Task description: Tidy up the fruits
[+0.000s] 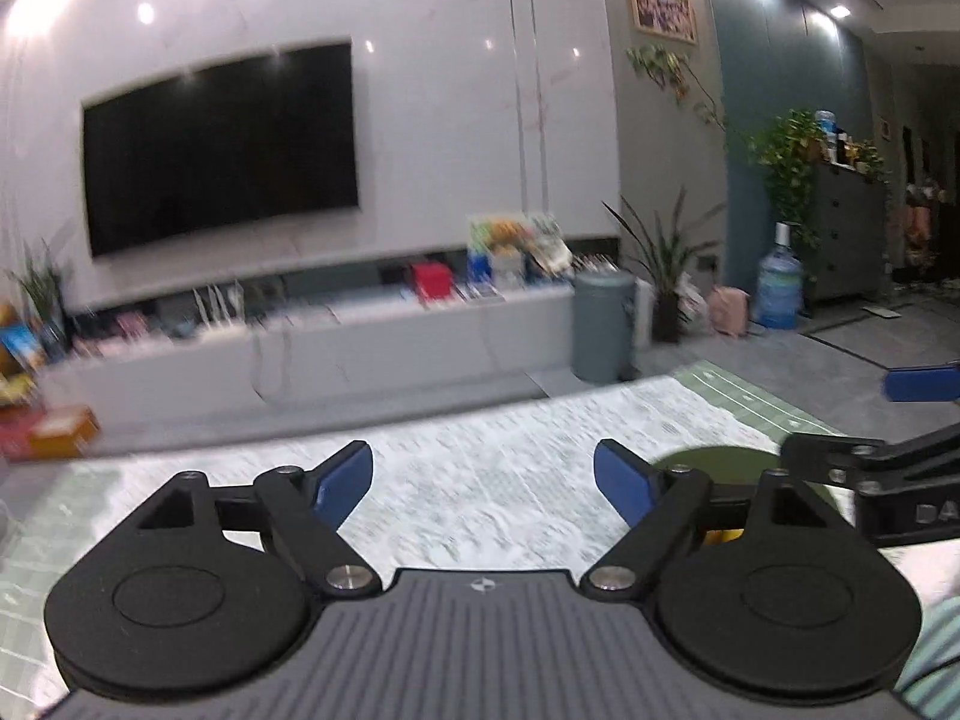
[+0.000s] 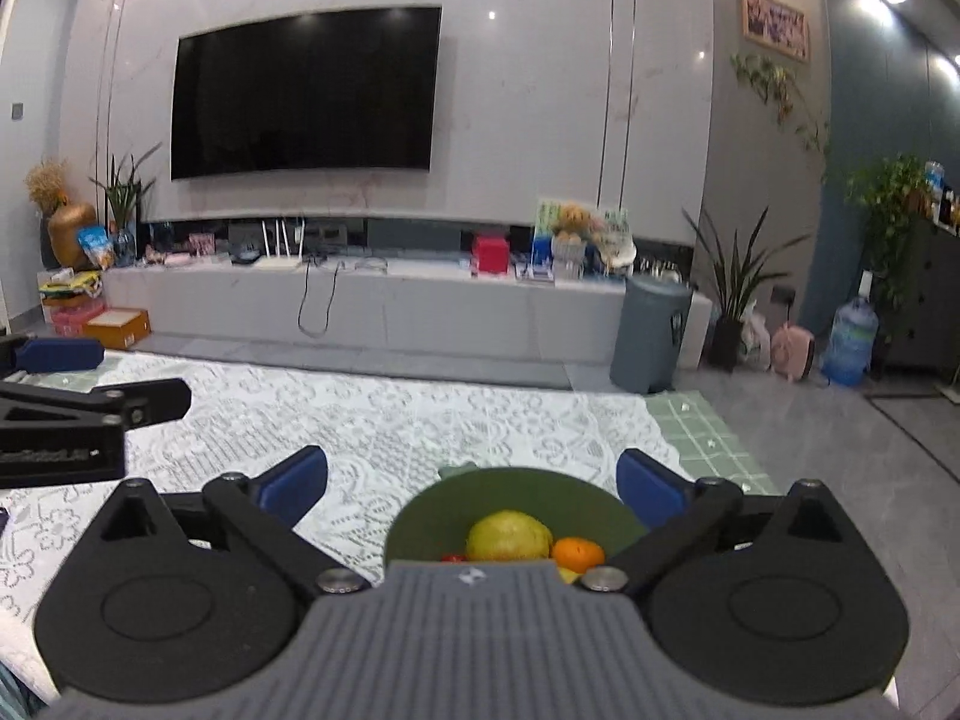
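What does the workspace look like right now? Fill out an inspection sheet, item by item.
Surface: table under a white lace cloth, green checked mat at its right edge.
Job's things: green bowl holds a yellow-green pear, an orange and something small and red, mostly hidden.
Clutter: nothing seen on the cloth besides the bowl.
Grippers: left tongs open, nothing between the pads; right tongs open, above the bowl, holding nothing.
Cables: black cord hanging down the TV console.
Surroundings: wall TV, grey bin, water jug, potted plants.
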`<state>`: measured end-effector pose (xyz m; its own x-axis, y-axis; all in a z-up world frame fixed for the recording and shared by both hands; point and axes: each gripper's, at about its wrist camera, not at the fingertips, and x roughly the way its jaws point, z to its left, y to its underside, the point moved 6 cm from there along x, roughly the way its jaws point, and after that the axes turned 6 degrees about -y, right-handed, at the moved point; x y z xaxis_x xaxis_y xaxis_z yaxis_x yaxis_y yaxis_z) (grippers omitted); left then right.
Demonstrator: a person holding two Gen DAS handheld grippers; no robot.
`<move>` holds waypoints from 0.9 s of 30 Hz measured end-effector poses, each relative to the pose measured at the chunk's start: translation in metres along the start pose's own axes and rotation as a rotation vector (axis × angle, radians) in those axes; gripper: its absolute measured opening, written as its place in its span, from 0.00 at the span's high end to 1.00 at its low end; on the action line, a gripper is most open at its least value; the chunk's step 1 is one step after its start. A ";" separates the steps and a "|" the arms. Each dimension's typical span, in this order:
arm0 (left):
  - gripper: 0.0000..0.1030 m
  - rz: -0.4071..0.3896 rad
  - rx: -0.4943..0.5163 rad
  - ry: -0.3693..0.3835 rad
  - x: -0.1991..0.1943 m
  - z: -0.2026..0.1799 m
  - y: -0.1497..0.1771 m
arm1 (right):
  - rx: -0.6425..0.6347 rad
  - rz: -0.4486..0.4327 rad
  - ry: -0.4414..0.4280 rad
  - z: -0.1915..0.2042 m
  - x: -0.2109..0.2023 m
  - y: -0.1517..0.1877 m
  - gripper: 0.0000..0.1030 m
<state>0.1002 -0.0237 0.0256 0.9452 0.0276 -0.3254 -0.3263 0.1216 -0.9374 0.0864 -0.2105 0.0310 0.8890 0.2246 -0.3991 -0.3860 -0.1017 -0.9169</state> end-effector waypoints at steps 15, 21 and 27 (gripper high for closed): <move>0.03 -0.005 0.034 -0.096 -0.009 -0.016 0.021 | -0.054 -0.007 0.117 0.019 -0.027 0.032 0.04; 0.03 0.106 0.035 -0.070 -0.001 -0.023 0.042 | -0.038 0.050 0.128 0.014 -0.021 0.050 0.04; 0.03 0.204 0.051 -0.059 0.006 -0.023 0.065 | 0.014 0.152 0.125 0.007 -0.008 0.069 0.04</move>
<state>0.0840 -0.0386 -0.0400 0.8593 0.1148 -0.4983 -0.5111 0.1580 -0.8449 0.0509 -0.2128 -0.0289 0.8436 0.0860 -0.5300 -0.5205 -0.1112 -0.8466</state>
